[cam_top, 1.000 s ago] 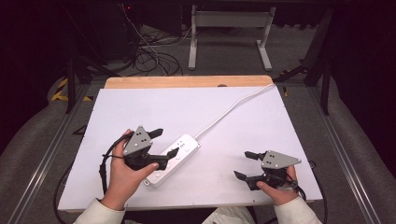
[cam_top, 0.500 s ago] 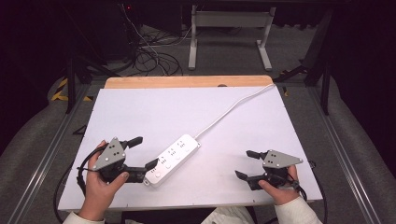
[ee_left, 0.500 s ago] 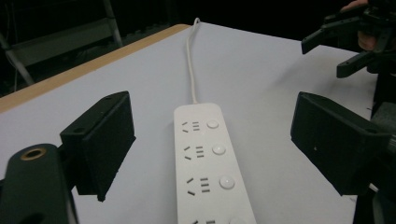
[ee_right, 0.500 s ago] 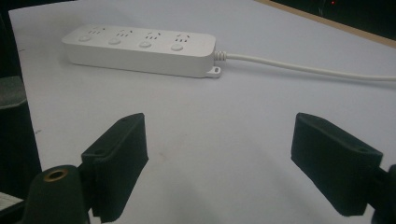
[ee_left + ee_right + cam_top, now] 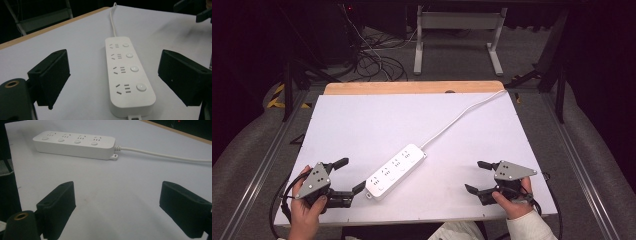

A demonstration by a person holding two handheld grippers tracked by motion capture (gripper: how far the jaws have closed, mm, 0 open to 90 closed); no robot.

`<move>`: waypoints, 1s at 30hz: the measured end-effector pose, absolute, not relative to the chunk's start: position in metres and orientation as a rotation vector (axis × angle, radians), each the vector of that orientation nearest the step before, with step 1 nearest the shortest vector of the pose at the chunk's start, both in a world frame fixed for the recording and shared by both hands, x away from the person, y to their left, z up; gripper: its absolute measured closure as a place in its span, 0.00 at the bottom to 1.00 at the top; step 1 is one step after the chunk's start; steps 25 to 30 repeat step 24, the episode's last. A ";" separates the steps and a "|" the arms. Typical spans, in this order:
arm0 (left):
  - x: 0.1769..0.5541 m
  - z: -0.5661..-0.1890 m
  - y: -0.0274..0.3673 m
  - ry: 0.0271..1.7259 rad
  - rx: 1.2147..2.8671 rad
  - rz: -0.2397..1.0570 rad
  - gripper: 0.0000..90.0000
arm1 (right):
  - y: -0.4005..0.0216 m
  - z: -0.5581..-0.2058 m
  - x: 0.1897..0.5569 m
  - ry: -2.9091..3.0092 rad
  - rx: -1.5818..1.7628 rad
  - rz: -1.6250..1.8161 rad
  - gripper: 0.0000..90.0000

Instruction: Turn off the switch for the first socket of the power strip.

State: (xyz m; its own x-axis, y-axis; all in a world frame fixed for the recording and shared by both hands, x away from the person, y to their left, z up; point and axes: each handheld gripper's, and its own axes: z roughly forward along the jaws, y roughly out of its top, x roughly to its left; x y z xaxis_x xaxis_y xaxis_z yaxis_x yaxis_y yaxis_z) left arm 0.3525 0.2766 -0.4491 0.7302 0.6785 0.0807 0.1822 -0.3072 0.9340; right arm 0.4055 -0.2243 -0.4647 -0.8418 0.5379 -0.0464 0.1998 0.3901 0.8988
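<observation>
Surface: a flat, matte white table top (image 5: 377,125) with a bare light-wood strip (image 5: 412,88) along its far edge. Faint grey smudges show on the white near the right side in the left gripper view.

Object: a white, glossy plastic power strip (image 5: 395,171), a long rounded bar with four socket groups, each paired with a round push button. It lies flat, diagonal, on the near half of the table roughly midway between the two grippers. A small mounting tab sticks out at each end. Its white round cable (image 5: 462,117) leaves the far end and runs in a gentle curve to the table's far right corner.

Left gripper (image 5: 350,176): black, blocky matte jaws, spread wide, holding nothing. Held low at the near left corner, aimed along the strip's length. The near end of the strip sits just ahead of the jaw tips, lined up with the gap but apart from both jaws.

Right gripper (image 5: 476,176): same black jaws, also spread wide and empty, near the right front edge. The strip is well apart from it, broadside, with bare table between.

Room: the far half of the table is open apart from the cable. Both hands sit close to the near edge.
</observation>
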 end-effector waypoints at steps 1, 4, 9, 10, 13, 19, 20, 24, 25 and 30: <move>0.352 -0.451 0.278 0.654 1.863 0.560 0.12 | -0.225 -0.465 0.405 2.322 0.642 1.435 0.14; 0.351 -0.457 0.282 0.634 1.867 0.539 0.09 | -0.226 -0.466 0.406 2.323 0.641 1.433 0.13; 0.351 -0.467 0.291 0.685 1.857 0.538 0.09 | -0.229 -0.466 0.407 2.328 0.642 1.431 0.13; 0.351 -0.469 0.292 0.693 1.859 0.527 0.09 | -0.230 -0.467 0.407 2.328 0.643 1.432 0.13; 0.350 -0.471 0.292 0.692 1.888 0.515 0.09 | -0.233 -0.467 0.407 2.319 0.655 1.433 0.12; 0.349 -0.471 0.289 0.752 1.897 0.524 0.11 | -0.236 -0.468 0.408 2.309 0.682 1.441 0.11; 0.349 -0.471 0.289 0.758 1.893 0.522 0.12 | -0.236 -0.468 0.409 2.310 0.680 1.441 0.11; 0.349 -0.471 0.291 0.729 1.893 0.527 0.12 | -0.235 -0.469 0.409 2.311 0.677 1.434 0.11; 0.349 -0.471 0.291 0.729 1.893 0.527 0.12 | -0.235 -0.469 0.409 2.311 0.677 1.434 0.11; 0.349 -0.471 0.291 0.729 1.893 0.527 0.12 | -0.235 -0.469 0.409 2.311 0.677 1.434 0.11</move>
